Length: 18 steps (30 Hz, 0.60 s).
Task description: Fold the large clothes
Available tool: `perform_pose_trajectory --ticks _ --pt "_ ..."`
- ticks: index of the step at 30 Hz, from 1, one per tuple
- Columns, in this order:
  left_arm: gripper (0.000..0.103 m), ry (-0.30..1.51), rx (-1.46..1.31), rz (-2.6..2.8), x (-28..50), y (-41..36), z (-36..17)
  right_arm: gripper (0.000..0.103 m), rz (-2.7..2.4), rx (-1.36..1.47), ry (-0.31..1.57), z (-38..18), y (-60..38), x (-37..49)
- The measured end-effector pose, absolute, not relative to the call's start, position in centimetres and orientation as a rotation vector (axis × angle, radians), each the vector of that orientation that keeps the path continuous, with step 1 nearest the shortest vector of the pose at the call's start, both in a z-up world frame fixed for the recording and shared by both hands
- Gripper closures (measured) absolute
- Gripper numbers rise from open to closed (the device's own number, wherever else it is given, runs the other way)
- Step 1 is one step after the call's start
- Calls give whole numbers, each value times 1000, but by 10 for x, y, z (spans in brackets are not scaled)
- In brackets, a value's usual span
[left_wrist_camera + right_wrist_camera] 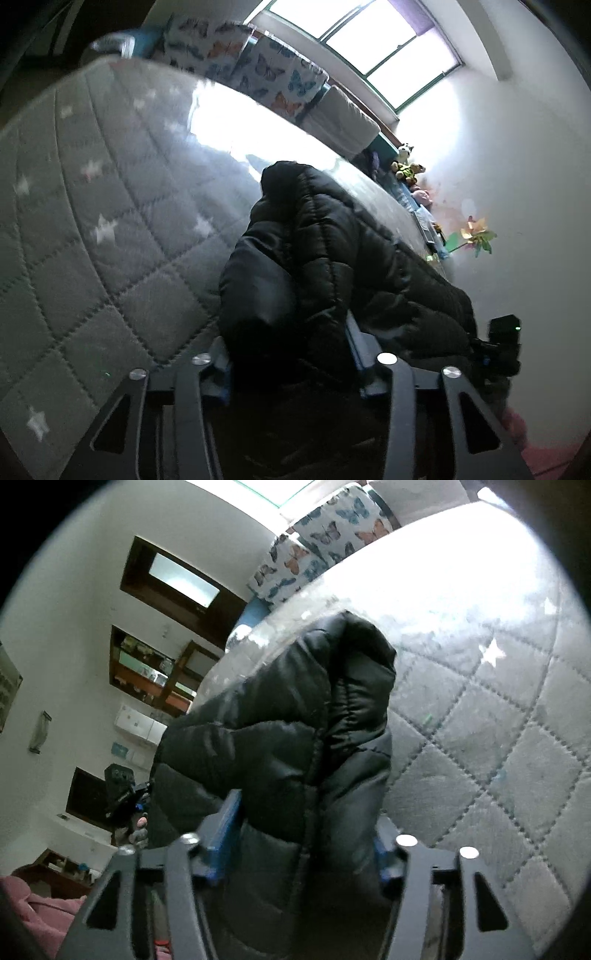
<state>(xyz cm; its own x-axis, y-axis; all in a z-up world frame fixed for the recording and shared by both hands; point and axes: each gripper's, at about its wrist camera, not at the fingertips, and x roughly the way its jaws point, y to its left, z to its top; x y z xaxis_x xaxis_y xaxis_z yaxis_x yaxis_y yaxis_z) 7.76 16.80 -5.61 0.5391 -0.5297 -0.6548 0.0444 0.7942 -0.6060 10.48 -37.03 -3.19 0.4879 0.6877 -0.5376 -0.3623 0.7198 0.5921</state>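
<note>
A black puffer jacket (332,258) lies bunched on a grey quilted bed cover with white stars (110,221). My left gripper (291,354) is shut on a thick fold of the jacket, its blue pads pressed into the fabric on both sides. My right gripper (306,834) is shut on another thick fold of the same jacket (288,738), lifted off the cover (498,757). The right gripper also shows at the right of the left wrist view (502,343), and the left gripper shows at the left of the right wrist view (125,797). The fingertips are buried in the fabric.
Butterfly-print pillows (266,66) and a grey pillow (343,118) stand at the head of the bed under a bright window (369,44). Soft toys (406,166) and a paper pinwheel (476,236) line the wall. Shelves (155,672) and pink cloth (40,912) lie beyond the bed.
</note>
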Motion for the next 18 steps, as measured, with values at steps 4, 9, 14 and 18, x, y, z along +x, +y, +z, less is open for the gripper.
perform_pose_trajectory --ticks 4,9,14,18 --pt "63 888 -539 -393 79 148 -17 57 661 415 752 2 -373 89" --pt "63 828 -476 -489 114 94 38 57 620 366 654 47 -399 89" --pt "63 824 -471 -567 184 28 64 57 532 302 581 90 -434 113" --pt "63 857 -483 -598 248 -25 61 56 423 270 572 90 -462 143"
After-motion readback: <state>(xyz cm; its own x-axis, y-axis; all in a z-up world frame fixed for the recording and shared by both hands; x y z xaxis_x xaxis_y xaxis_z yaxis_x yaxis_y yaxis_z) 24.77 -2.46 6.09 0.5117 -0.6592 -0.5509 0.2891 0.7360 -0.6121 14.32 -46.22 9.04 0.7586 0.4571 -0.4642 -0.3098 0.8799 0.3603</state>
